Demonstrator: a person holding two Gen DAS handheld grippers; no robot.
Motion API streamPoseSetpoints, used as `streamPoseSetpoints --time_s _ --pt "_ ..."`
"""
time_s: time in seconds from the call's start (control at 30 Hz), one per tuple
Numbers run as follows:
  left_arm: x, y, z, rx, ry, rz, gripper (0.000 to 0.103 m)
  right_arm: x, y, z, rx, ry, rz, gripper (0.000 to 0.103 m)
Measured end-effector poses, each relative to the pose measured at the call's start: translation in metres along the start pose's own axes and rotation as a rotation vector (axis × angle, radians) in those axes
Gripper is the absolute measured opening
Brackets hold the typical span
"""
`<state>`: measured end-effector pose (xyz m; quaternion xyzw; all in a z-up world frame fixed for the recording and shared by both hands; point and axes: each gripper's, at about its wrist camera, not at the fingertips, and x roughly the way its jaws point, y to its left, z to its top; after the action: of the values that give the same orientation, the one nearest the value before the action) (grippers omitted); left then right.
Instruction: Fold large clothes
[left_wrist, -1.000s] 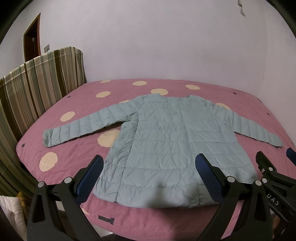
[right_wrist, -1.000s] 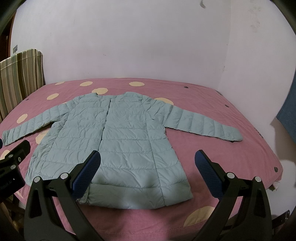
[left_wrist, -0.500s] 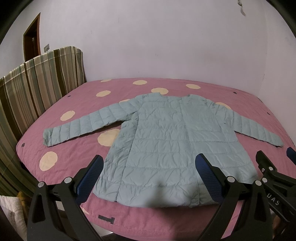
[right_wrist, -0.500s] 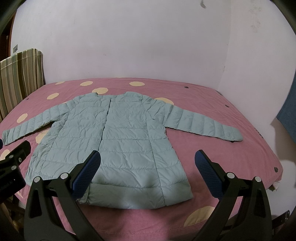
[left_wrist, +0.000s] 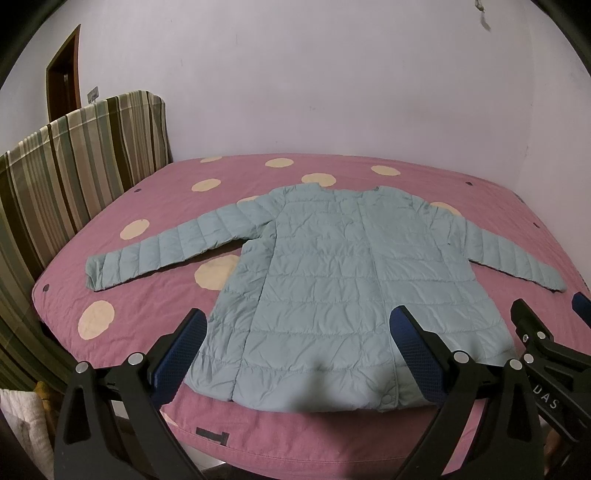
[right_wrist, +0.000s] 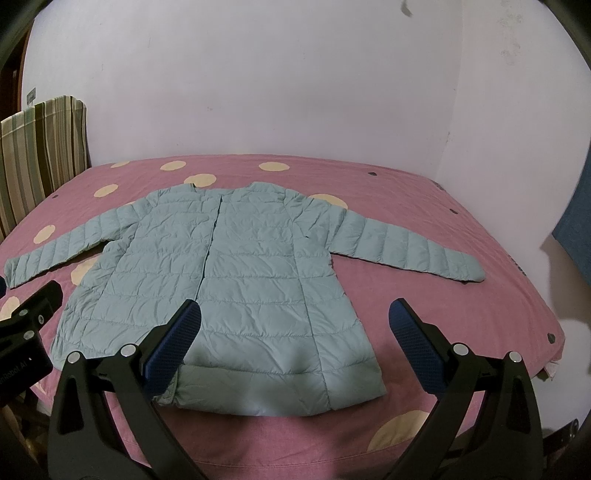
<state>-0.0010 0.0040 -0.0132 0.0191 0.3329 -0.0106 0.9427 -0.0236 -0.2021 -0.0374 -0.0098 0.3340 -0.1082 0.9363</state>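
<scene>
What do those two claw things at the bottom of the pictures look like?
Both are matte black plastic. The left gripper and right gripper each have two angled, strut-like fingers with silver rivets and textured dark blue pads. White lettering marks each body, seen from the other's camera. No cables, hands or sleeves show.

Both grippers: black frames, silver screws, blue textured fingers (left_wrist: 413, 343); white lettering

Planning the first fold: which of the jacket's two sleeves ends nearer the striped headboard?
The left sleeve: its cuff lies toward the striped headboard; the right sleeve points toward the opposite wall.
</scene>
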Motion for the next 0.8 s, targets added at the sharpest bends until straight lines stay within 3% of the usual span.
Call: streamPoseSetpoints --time_s 0.8 --pt "0.0006 -0.0013 0.0014 0.0 0.001 0.002 0.099 0.0008 0.0009 -0.0001 -0.002 0.001 -0.001 0.101"
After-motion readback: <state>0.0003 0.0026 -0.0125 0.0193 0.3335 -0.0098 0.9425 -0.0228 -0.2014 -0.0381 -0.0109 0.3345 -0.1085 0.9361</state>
